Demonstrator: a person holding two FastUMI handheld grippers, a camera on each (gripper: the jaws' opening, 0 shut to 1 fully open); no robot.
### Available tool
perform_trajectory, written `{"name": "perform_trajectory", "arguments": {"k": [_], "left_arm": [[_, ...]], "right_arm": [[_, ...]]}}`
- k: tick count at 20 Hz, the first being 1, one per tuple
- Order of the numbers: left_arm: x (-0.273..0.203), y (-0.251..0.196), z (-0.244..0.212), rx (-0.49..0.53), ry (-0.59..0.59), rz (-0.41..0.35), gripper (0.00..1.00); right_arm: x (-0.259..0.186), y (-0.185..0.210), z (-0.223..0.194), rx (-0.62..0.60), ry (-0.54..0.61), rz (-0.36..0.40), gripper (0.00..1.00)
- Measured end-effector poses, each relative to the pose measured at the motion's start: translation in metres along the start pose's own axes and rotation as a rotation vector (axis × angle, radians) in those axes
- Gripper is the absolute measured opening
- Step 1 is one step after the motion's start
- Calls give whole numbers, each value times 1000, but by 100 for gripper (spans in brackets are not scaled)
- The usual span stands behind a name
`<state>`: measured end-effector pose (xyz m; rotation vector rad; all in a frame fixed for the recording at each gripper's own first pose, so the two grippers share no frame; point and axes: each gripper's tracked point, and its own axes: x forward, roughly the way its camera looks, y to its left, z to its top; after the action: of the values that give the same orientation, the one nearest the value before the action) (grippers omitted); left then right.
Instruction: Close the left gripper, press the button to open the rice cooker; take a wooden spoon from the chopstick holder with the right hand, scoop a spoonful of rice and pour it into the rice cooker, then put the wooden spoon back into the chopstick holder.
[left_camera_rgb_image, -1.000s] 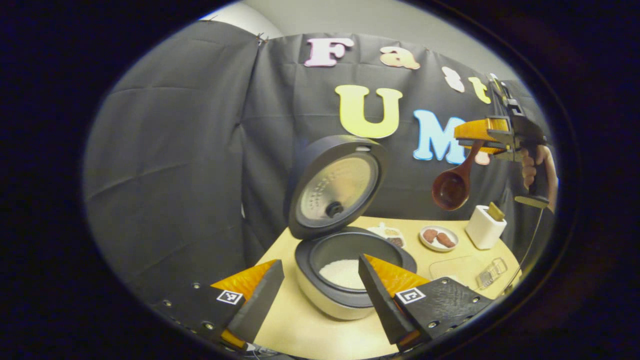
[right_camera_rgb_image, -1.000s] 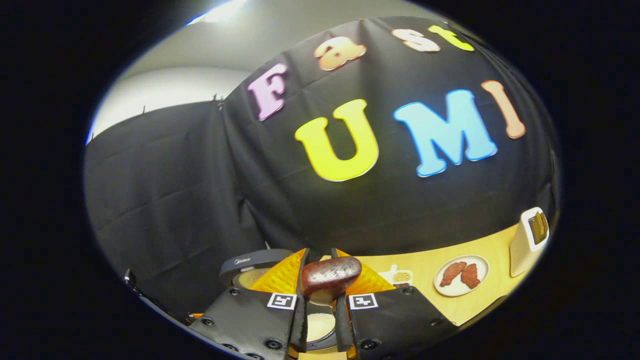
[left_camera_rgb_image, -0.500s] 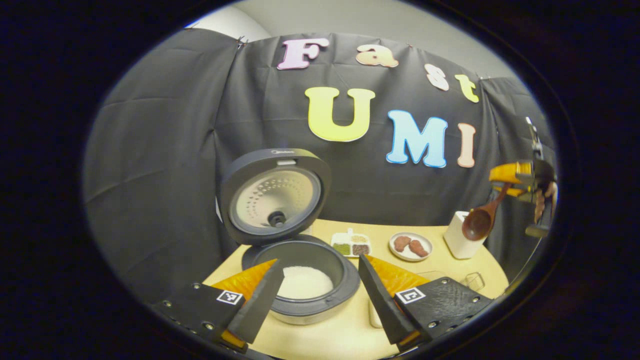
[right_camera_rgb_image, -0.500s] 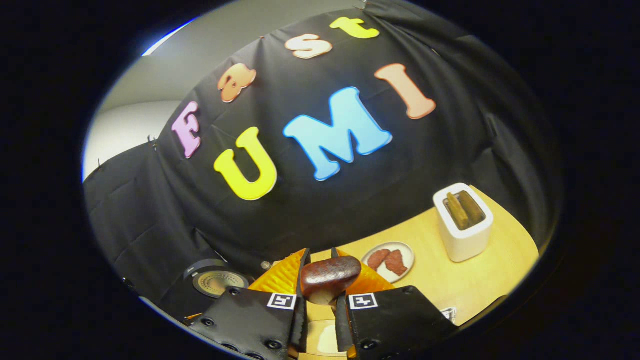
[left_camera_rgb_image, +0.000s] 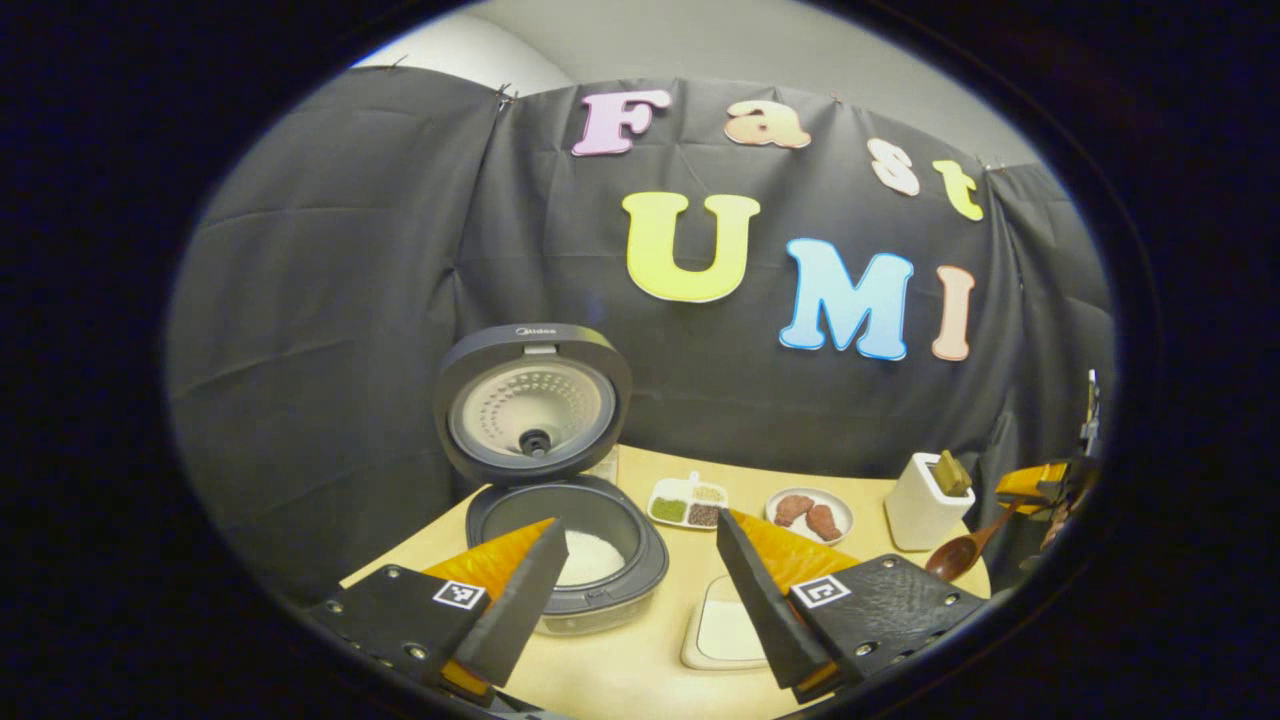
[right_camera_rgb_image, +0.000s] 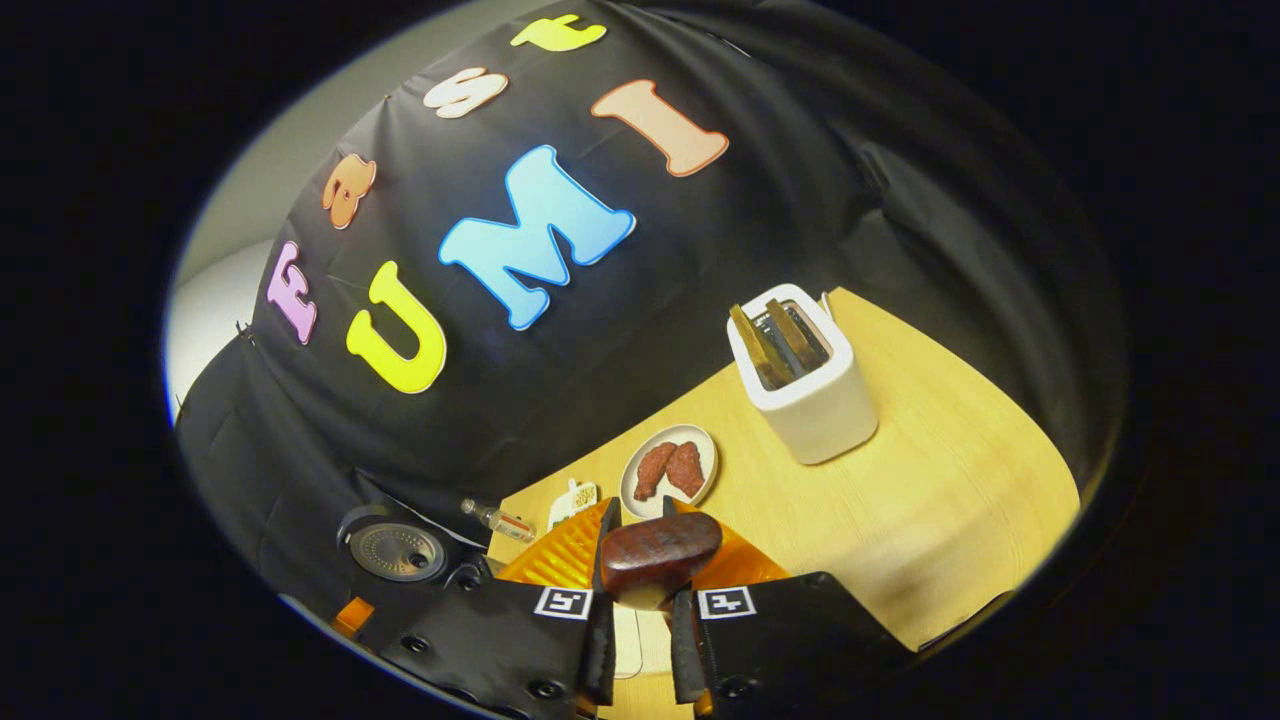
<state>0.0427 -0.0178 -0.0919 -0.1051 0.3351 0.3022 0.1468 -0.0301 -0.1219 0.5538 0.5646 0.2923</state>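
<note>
At right edge of left gripper view: right gripper (left_camera_rgb_image: 1040, 487) cut off, clamped on wooden spoon (left_camera_rgb_image: 962, 553) | left gripper (left_camera_rgb_image: 632, 570) fingers apart | rice cooker (left_camera_rgb_image: 565, 545) partly hidden.

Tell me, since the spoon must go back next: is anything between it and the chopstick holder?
Nothing visible. The right gripper holds the wooden spoon just beside the chopstick holder, whose open top already holds other utensils; bare table lies between.

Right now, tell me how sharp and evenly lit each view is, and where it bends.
Left gripper view: sharp at the cooker, fisheye bowing the table edge, and the spoon is dim near the rim. Right gripper view: strongly tilted, the holder is crisp, the spoon handle in the right claw is soft and close.
</note>
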Motion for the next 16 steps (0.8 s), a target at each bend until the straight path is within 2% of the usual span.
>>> {"name": "perform_trajectory", "arguments": {"k": [3, 10, 14, 16], "left_arm": [[-24, -11, -11, -20, 2, 53, 95], [-65, -8, -44, -6, 44, 149, 95], [-69, -5, -41, -23, 43, 157, 95], [-65, -3, -35, -13, 36, 150, 95]], "right_arm": [[16, -21, -21, -1, 84, -4, 24], [44, -35, -48, -41, 161, 0, 26], [48, -45, -59, -27, 183, -30, 28], [44, -42, -57, 13, 163, -29, 35]]}}
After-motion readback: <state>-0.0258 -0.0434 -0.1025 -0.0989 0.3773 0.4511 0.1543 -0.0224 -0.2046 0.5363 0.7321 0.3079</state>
